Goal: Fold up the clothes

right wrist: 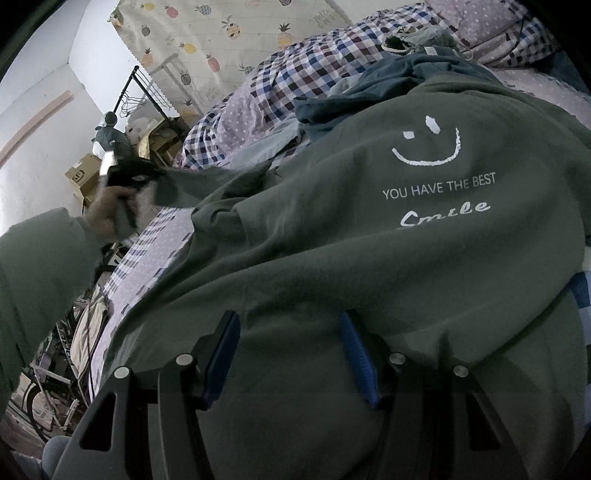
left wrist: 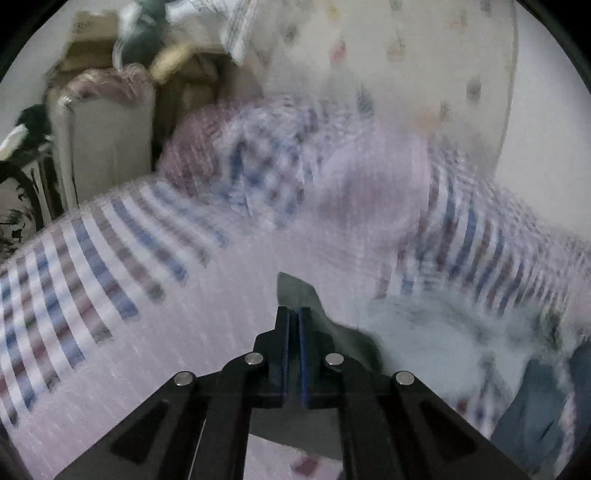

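A dark green sweatshirt [right wrist: 369, 240] with a white smiley and the words "YOU HAVE THE BEST Smile" lies spread on the bed. My right gripper [right wrist: 290, 321] hovers just above its lower part, open, with nothing between the blue pads. In the right wrist view a hand holds my left gripper [right wrist: 144, 177] at the left, and a sleeve of the sweatshirt is stretched toward it. In the blurred left wrist view my left gripper [left wrist: 294, 314] is shut on a corner of the green sleeve [left wrist: 295, 291].
The bed carries a lilac cover [left wrist: 221, 295] with checked patches and a checked quilt [right wrist: 295, 74]. A pile of blue clothes [right wrist: 388, 85] lies beyond the sweatshirt. Cardboard boxes [right wrist: 85, 173], a clothes rack [right wrist: 136, 85] and a pineapple-print curtain [right wrist: 221, 33] stand at the far left.
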Demonstrator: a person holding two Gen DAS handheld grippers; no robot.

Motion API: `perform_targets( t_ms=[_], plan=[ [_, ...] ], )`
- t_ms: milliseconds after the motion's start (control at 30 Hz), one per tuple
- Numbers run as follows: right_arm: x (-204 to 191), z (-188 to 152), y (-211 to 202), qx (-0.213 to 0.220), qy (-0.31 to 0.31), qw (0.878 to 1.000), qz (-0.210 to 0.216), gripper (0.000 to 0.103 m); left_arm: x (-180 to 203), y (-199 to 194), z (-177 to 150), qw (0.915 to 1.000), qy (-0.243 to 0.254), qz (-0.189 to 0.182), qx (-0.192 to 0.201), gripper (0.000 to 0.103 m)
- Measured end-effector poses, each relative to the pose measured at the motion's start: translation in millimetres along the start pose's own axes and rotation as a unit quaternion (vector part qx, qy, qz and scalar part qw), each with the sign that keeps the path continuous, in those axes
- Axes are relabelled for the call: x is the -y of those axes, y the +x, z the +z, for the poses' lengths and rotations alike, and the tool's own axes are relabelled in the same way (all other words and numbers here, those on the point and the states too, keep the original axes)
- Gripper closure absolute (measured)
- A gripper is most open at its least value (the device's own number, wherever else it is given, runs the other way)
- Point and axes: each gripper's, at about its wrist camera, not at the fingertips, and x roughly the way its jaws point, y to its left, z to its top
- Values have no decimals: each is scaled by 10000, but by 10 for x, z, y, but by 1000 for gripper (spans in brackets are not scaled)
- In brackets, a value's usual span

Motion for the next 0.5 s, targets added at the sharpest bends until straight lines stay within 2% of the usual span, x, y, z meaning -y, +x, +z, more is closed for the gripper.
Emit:
perform_targets(
  t_ms=[33,100,133,167,200,267,300,333,367,400,467,500],
  plan=[
    [-1,-1,0,7,4,10000,6,42,-172,-172,90,9988,-98,-159,448,100],
    [-2,-3,0,16,7,10000,16,42,-545,-559,228,9888,-247,-467,1394,100],
    [-3,-4,3,17,6,10000,16,42,-773,-643,245,9866,-305,-345,1567,100],
    [-6,-3,8,16,4,10000,13,42,-1025,-664,230,9871,-352,-63,1564,100],
    [-9,-3,12,14,2,10000,10,42,-1250,-617,186,9897,-381,269,1356,100],
    [-10,-1,15,12,-2,10000,5,42,-1682,-459,33,9925,-463,919,663,99],
    [-11,0,19,10,-4,10000,3,42,-1916,-398,-77,9912,-553,1167,278,99],
    [-11,2,21,9,-8,10000,2,42,-2112,-388,-167,9884,-702,1343,65,98],
    [-9,4,17,10,-12,10000,3,42,-2275,-422,-249,9866,-931,1342,-3,87],
    [-8,5,17,9,-16,10000,2,42,-2431,-464,-332,9849,-1184,1263,-45,57],
    [-8,7,22,6,-24,10000,-4,42,-2648,-526,-447,9806,-1683,999,-123,28],
    [-9,7,26,4,-29,10000,-8,42,-2713,-548,-496,9779,-1905,841,-189,26]
  ],
)
